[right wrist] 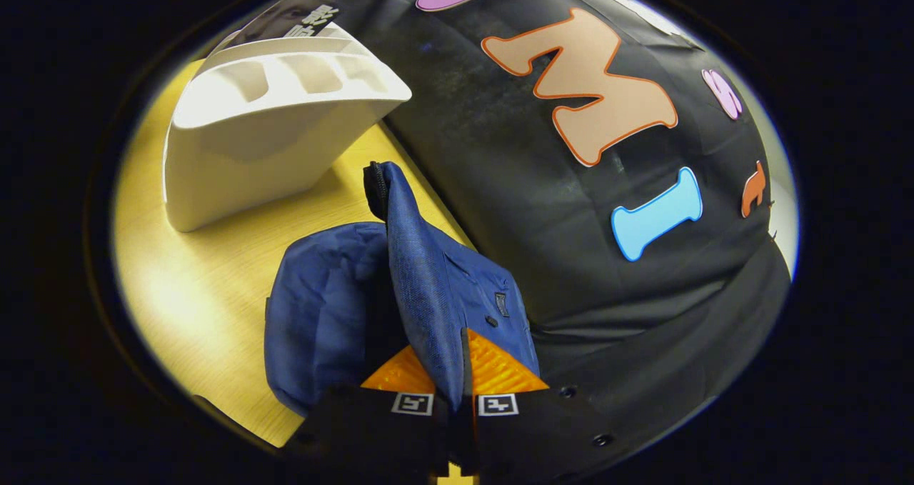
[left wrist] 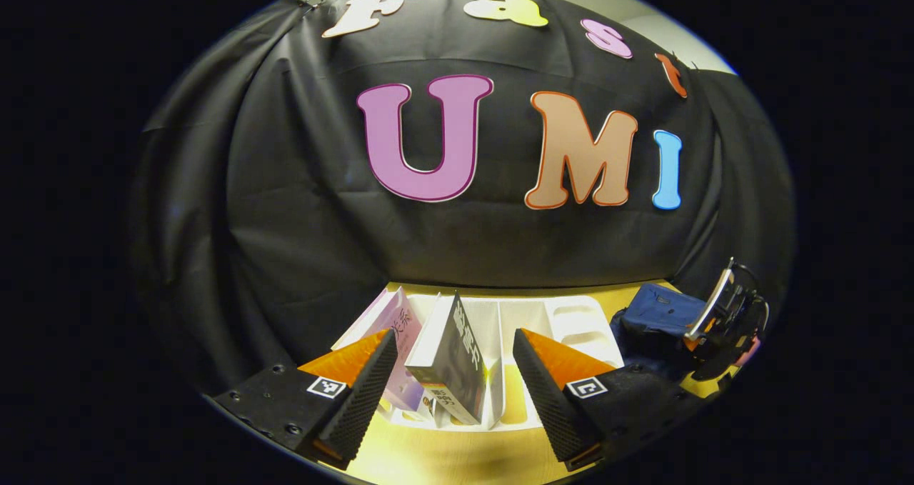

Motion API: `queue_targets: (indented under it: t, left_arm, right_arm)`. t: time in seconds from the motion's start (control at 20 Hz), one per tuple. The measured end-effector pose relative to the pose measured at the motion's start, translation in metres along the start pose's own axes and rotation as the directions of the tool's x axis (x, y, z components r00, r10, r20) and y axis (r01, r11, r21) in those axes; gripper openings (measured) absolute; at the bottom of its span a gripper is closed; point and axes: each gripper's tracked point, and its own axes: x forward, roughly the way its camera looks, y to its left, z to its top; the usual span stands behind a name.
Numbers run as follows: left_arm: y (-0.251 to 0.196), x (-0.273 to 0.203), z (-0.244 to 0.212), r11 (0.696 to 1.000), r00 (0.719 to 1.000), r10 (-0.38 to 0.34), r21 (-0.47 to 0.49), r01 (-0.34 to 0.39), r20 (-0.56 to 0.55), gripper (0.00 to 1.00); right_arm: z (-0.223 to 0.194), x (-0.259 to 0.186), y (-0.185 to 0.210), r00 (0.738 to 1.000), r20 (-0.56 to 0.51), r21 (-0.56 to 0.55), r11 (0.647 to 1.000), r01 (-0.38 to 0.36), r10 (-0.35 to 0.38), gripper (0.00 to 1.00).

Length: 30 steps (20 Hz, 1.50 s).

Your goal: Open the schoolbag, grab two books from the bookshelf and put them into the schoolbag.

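Left gripper (left wrist: 455,371): spread wide, flanking dark book (left wrist: 450,360) at 12 o'clock.
Right gripper (right wrist: 451,371): pinching schoolbag (right wrist: 428,292) flap; cloth soft, limp.
Dark book: stiff, leaning; grip by spine edge.
Bookshelf (left wrist: 564,313): white rack, schoolbag at 3 o'clock.

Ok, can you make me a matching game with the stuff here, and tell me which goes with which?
Things:
1. schoolbag
2. bookshelf
3. dark book
4. table

Descriptions:
A. white, with several slots
B. yellowish wood
C. blue, flap pinched by the right gripper
D. leaning in a slot, between the fingers of the open left gripper

Pairs: 1-C, 2-A, 3-D, 4-B
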Motion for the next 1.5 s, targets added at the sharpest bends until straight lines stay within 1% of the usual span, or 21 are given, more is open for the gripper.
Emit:
queue_targets:
  t: [0.1,0.15,0.3,0.35,0.45,0.55,0.65,0.7,0.75,0.8,0.95,1.0,1.1,1.15,1.2,1.25,1.3,1.35,1.4,1.45,1.5]
  left_arm:
    - [0.004,0.008,-0.002,1.000,0.999,0.002,0.013,-0.002,-0.035,0.96]
    - [0.006,0.012,-0.001,1.000,0.999,-0.004,0.006,0.005,-0.052,0.96]
    - [-0.002,0.027,0.007,0.995,0.989,-0.093,-0.043,0.089,-0.114,0.96]
    - [-0.002,0.034,0.008,0.993,0.982,-0.118,-0.046,0.112,-0.148,0.96]
    - [0.000,0.050,0.007,0.987,0.962,-0.159,-0.056,0.150,-0.224,0.96]
    - [0.003,0.059,-0.005,0.983,0.925,-0.181,-0.061,0.170,-0.335,0.96]
    - [0.007,0.073,-0.017,0.981,0.881,-0.191,-0.055,0.186,-0.433,0.96]
    - [0.009,0.078,-0.024,0.979,0.853,-0.196,-0.045,0.199,-0.484,0.97]
    - [0.011,0.082,-0.028,0.977,0.827,-0.196,-0.029,0.213,-0.527,0.97]
    - [0.013,0.087,-0.035,0.974,0.802,-0.194,-0.014,0.226,-0.566,0.95]
    - [0.011,0.098,-0.049,0.963,0.712,-0.197,0.005,0.271,-0.674,0.93]
    - [0.012,0.101,-0.055,0.960,0.682,-0.192,0.008,0.279,-0.706,0.93]
    - [0.013,0.106,-0.070,0.960,0.611,-0.180,-0.002,0.280,-0.771,0.92]
    - [0.013,0.108,-0.077,0.962,0.585,-0.179,-0.015,0.273,-0.791,0.89]
    - [0.012,0.109,-0.086,0.962,0.547,-0.184,-0.035,0.270,-0.817,0.88]
    - [0.011,0.109,-0.095,0.963,0.513,-0.190,-0.056,0.265,-0.837,0.84]
    - [0.009,0.110,-0.101,0.963,0.481,-0.196,-0.075,0.259,-0.854,0.80]
    - [0.009,0.111,-0.107,0.964,0.456,-0.194,-0.084,0.251,-0.868,0.79]
    - [0.007,0.112,-0.111,0.963,0.437,-0.201,-0.097,0.250,-0.877,0.78]
    - [0.006,0.115,-0.115,0.964,0.423,-0.200,-0.100,0.246,-0.884,0.71]
    - [0.006,0.117,-0.117,0.964,0.407,-0.198,-0.102,0.247,-0.892,0.70]
  right_arm:
    - [0.004,-0.001,-0.012,1.000,-0.001,0.035,0.999,-0.006,0.006,0.07]
    - [0.005,-0.002,-0.018,1.000,-0.003,0.052,0.999,-0.006,0.006,0.09]
    - [0.007,-0.001,-0.032,1.000,-0.011,0.094,0.995,-0.019,0.020,0.10]
    - [0.008,-0.001,-0.034,1.000,-0.012,0.106,0.994,-0.022,0.023,0.09]
    - [0.008,-0.002,-0.039,0.999,-0.015,0.126,0.992,-0.029,0.031,0.10]
    - [0.007,-0.005,-0.044,0.999,-0.015,0.150,0.988,-0.035,0.037,0.07]
    - [0.004,-0.010,-0.045,0.998,-0.024,0.172,0.984,-0.046,0.051,0.07]
    - [0.004,-0.011,-0.048,0.998,-0.027,0.180,0.982,-0.047,0.053,0.10]
    - [0.003,-0.013,-0.050,0.998,-0.030,0.188,0.981,-0.047,0.054,0.10]
    - [0.001,-0.015,-0.051,0.998,-0.034,0.199,0.979,-0.048,0.055,0.09]
    - [-0.002,-0.020,-0.054,0.997,-0.047,0.235,0.971,-0.052,0.065,0.09]
    - [-0.003,-0.021,-0.055,0.997,-0.051,0.240,0.969,-0.051,0.065,0.07]
    - [-0.004,-0.022,-0.057,0.996,-0.057,0.244,0.969,-0.048,0.064,0.09]
    - [-0.004,-0.024,-0.057,0.996,-0.059,0.244,0.968,-0.049,0.065,0.09]
    - [-0.004,-0.023,-0.057,0.996,-0.061,0.240,0.970,-0.047,0.064,0.09]
    - [-0.004,-0.023,-0.059,0.996,-0.064,0.238,0.970,-0.043,0.059,0.10]
    - [-0.004,-0.025,-0.060,0.996,-0.066,0.243,0.969,-0.039,0.057,0.07]
    - [-0.004,-0.026,-0.060,0.996,-0.068,0.248,0.968,-0.037,0.055,0.08]
    - [-0.004,-0.026,-0.060,0.996,-0.070,0.250,0.967,-0.035,0.054,0.08]
    - [-0.005,-0.026,-0.061,0.996,-0.071,0.252,0.967,-0.036,0.056,0.09]
    - [-0.005,-0.027,-0.061,0.996,-0.070,0.252,0.967,-0.035,0.054,0.09]
